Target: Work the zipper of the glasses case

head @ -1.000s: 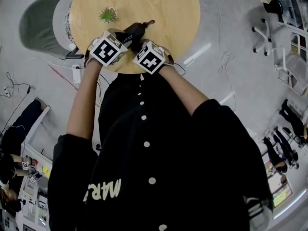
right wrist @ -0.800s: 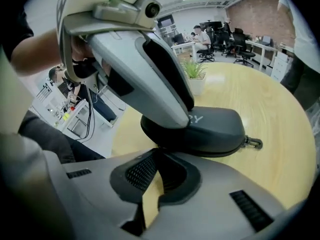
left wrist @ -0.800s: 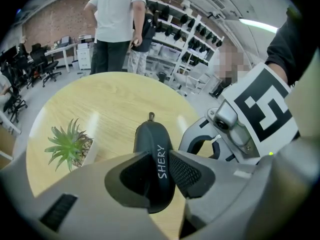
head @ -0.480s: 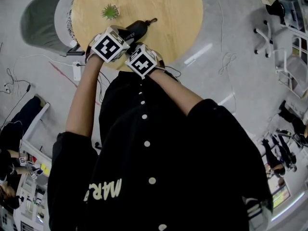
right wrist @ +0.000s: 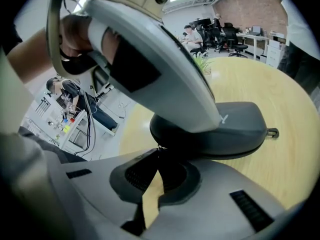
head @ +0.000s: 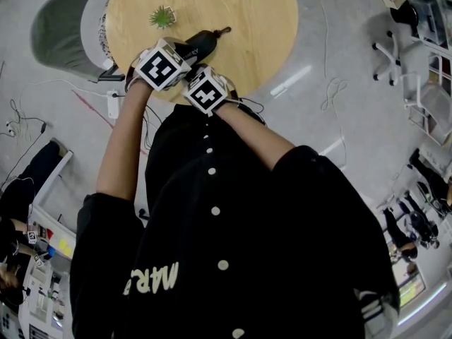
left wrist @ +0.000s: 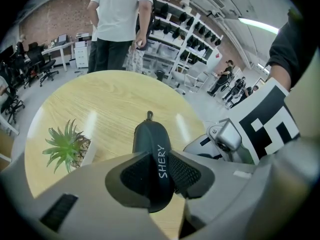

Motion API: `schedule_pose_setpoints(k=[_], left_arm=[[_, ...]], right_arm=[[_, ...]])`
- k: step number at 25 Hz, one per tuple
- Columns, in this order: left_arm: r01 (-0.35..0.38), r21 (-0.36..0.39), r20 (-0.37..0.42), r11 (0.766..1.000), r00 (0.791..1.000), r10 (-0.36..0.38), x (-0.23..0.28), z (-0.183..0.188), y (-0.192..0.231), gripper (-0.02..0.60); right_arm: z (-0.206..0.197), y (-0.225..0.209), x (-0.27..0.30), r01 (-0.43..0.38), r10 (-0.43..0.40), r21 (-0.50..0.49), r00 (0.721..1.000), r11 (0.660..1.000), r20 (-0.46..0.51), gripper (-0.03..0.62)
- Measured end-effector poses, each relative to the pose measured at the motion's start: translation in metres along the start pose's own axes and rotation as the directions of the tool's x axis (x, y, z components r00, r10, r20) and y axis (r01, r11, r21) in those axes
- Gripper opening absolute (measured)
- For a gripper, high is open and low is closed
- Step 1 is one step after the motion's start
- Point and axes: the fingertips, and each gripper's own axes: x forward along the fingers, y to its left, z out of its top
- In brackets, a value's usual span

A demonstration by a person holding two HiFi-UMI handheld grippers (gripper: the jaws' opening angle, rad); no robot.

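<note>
A dark grey glasses case [head: 200,44] lies near the front edge of the round wooden table [head: 247,20]. My left gripper [head: 182,54] grips its near half from both sides, and its pads press the case [left wrist: 150,136] across the white lettering. These jaws are closing slightly, with the case between them. My right gripper [head: 197,71] is at the case's near end, just right of the left one. Its tips [right wrist: 159,151] meet shut on a small metal zipper pull under the end of the case [right wrist: 225,129]. A small loop [right wrist: 272,132] sticks out of the far end.
A small green plant in a white pot [head: 162,17] stands on the table, left of the case. A grey chair [head: 63,27] is at the table's left. A person in a white shirt [left wrist: 120,24] stands beyond the table. Cables lie on the floor [head: 332,83].
The right gripper has moved left and now sits closer to the left gripper at the case's near end. The left gripper and the case have shifted slightly away from me.
</note>
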Motion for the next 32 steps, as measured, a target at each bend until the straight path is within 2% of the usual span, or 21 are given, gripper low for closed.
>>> schedule_pose_setpoints(k=[8, 11, 12, 15, 17, 19, 23, 25, 27, 29, 32], left_arm=[[-0.009, -0.003, 0.017, 1.000, 1.000, 0.009, -0.001, -0.001, 0.003, 0.118], [-0.021, 0.022, 0.031, 1.000, 0.999, 0.021, -0.004, 0.000, 0.001, 0.118], [-0.030, 0.040, 0.036, 0.999, 0.999, 0.029, -0.005, 0.000, -0.001, 0.120], [-0.072, 0.071, 0.065, 0.995, 0.996, 0.067, -0.012, -0.003, -0.004, 0.150], [-0.114, 0.050, 0.111, 0.992, 0.988, 0.108, -0.022, -0.005, -0.005, 0.162], [-0.165, 0.007, 0.162, 0.986, 0.973, 0.162, -0.034, -0.009, -0.005, 0.174], [-0.262, -0.099, 0.205, 0.960, 0.939, 0.277, -0.056, -0.033, -0.003, 0.181], [-0.287, -0.189, 0.215, 0.939, 0.921, 0.325, -0.061, -0.047, -0.005, 0.181], [-0.286, -0.292, 0.209, 0.913, 0.912, 0.353, -0.062, -0.060, -0.011, 0.181], [-0.269, -0.372, 0.196, 0.889, 0.913, 0.359, -0.058, -0.069, -0.019, 0.181], [-0.239, -0.443, 0.194, 0.864, 0.916, 0.353, -0.049, -0.079, -0.028, 0.181]], right_arm=[[0.005, -0.003, 0.004, 0.018, -0.018, -0.015, 1.000, 1.000, 0.014, 0.008], [0.005, -0.002, 0.000, 0.022, -0.021, -0.025, 1.000, 0.999, 0.006, 0.012], [0.004, -0.001, -0.003, 0.018, -0.018, -0.029, 1.000, 0.999, 0.002, 0.020], [0.004, 0.000, -0.015, -0.020, 0.020, -0.049, 1.000, 0.999, -0.010, 0.108], [-0.002, -0.005, -0.026, -0.037, 0.034, -0.080, 0.999, 0.996, -0.030, 0.158], [-0.008, -0.022, -0.043, -0.002, -0.004, -0.142, 0.999, 0.990, -0.045, 0.178], [-0.007, -0.048, -0.074, 0.075, -0.084, -0.277, 0.996, 0.958, -0.019, 0.176], [0.007, -0.055, -0.087, 0.119, -0.123, -0.399, 0.992, 0.909, 0.016, 0.170], [0.024, -0.056, -0.095, 0.136, -0.136, -0.537, 0.990, 0.832, 0.039, 0.172], [0.037, -0.052, -0.096, 0.119, -0.135, -0.671, 0.990, 0.732, 0.028, 0.172], [0.046, -0.046, -0.083, 0.047, -0.142, -0.821, 0.989, 0.569, -0.042, 0.170]])
